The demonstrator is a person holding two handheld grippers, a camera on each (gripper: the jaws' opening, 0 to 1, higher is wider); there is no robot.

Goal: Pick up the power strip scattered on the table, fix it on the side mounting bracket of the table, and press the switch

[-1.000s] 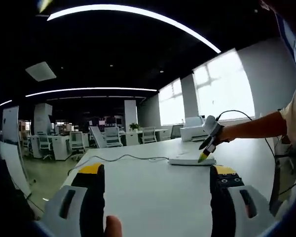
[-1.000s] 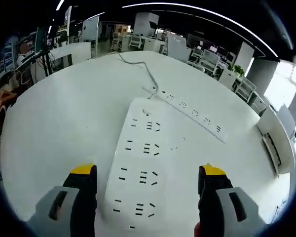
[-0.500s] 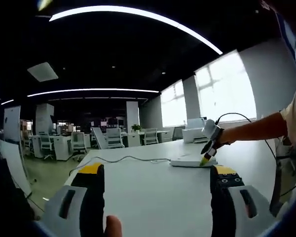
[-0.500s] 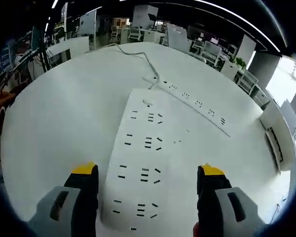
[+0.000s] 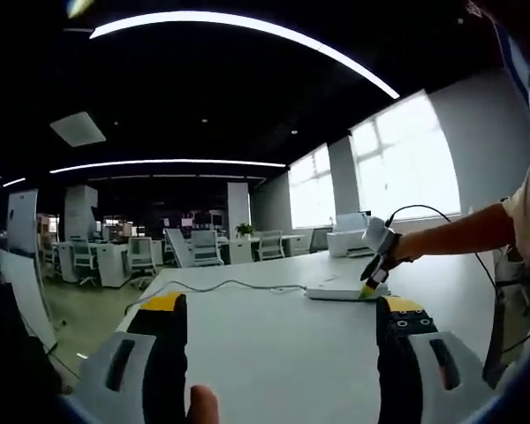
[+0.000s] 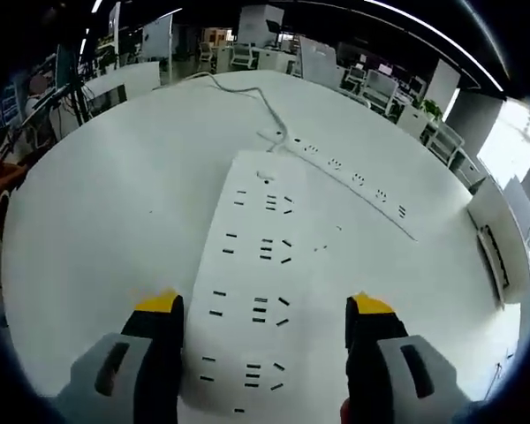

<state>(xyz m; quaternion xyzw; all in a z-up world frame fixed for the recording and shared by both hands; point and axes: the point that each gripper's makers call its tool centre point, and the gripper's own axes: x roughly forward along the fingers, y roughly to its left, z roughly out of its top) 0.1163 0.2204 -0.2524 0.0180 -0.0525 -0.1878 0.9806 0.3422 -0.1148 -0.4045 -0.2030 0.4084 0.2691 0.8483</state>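
White table [image 6: 88, 194] holds the power strip [image 6: 256, 274], straddled by the spread right gripper [image 6: 263, 311]; left gripper [image 5: 278, 309] gapes too.

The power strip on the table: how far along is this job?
Nothing looks finished. The power strip lies flat on the table. In hand: the right tongs straddle it, open, not gripping. The left tongs wait open. Left: lifting, bracket mounting, pressing the switch.

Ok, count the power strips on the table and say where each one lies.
2. A wide power strip lies between the right gripper jaws. A slim power strip lies beyond it, angled, beside its far end. More may lie outside the view.
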